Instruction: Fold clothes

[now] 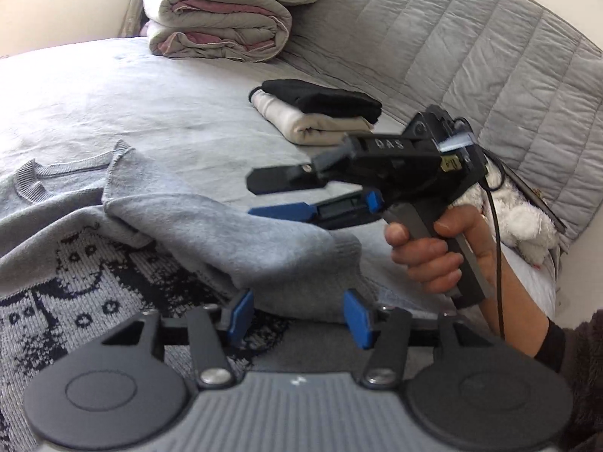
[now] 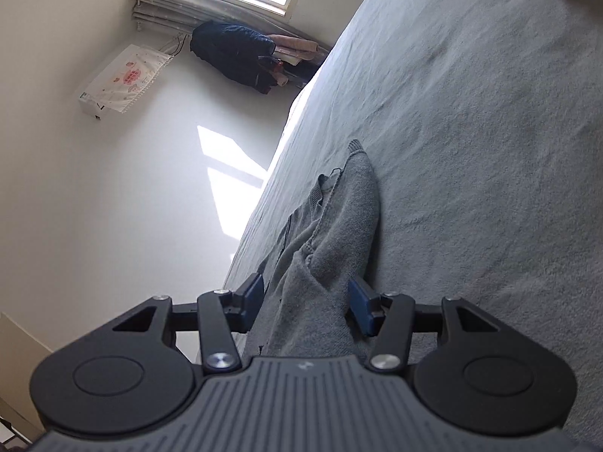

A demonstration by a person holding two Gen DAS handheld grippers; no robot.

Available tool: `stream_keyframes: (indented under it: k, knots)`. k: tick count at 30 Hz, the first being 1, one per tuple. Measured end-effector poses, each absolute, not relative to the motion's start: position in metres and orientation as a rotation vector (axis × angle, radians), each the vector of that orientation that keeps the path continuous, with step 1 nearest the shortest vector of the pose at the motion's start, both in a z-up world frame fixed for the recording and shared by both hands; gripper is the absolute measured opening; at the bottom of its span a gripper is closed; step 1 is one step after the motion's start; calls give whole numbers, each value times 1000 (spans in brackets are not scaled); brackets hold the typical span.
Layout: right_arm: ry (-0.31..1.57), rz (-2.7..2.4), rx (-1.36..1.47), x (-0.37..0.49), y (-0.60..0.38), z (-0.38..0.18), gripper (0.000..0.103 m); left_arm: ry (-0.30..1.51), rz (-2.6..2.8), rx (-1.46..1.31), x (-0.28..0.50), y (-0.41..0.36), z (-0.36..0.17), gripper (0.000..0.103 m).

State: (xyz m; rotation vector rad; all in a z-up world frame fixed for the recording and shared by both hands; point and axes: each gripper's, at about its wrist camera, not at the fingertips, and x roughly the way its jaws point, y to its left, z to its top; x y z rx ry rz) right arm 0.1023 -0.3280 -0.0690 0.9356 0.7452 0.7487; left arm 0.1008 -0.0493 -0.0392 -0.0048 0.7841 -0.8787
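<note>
A grey knit sweater (image 1: 226,226) with a dark pattern on its front lies spread on the bed (image 1: 150,94), one sleeve folded across the body. My left gripper (image 1: 297,316) is open just in front of that folded sleeve, and its blue pads do not press on the cloth. My right gripper (image 1: 251,196), held by a hand (image 1: 433,256), hovers open just above the sleeve with nothing between its fingers. In the right wrist view the sweater (image 2: 339,226) stretches away beyond the open right gripper (image 2: 307,297).
A folded black garment on a folded cream one (image 1: 320,109) sits at the back right. A rolled duvet (image 1: 218,22) lies at the far end. A white plush toy (image 1: 524,222) rests by the quilted grey cover (image 1: 452,37). The bed edge (image 2: 279,150) borders a wall.
</note>
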Motion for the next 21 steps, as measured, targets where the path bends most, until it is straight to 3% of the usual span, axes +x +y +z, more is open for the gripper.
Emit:
stream_keyframes:
  k: [9,15,21]
  knots:
    - [818,753,622,93,-317,-60,52,773,-640,-152,161,-21,-36,60]
    - [783,771,521,84,-319,-52,20,786,-453,-184,226,-28,-34,63]
    - [736,758,515,79,-329,-48,10,868,-352,-197,273,-45,-49,63]
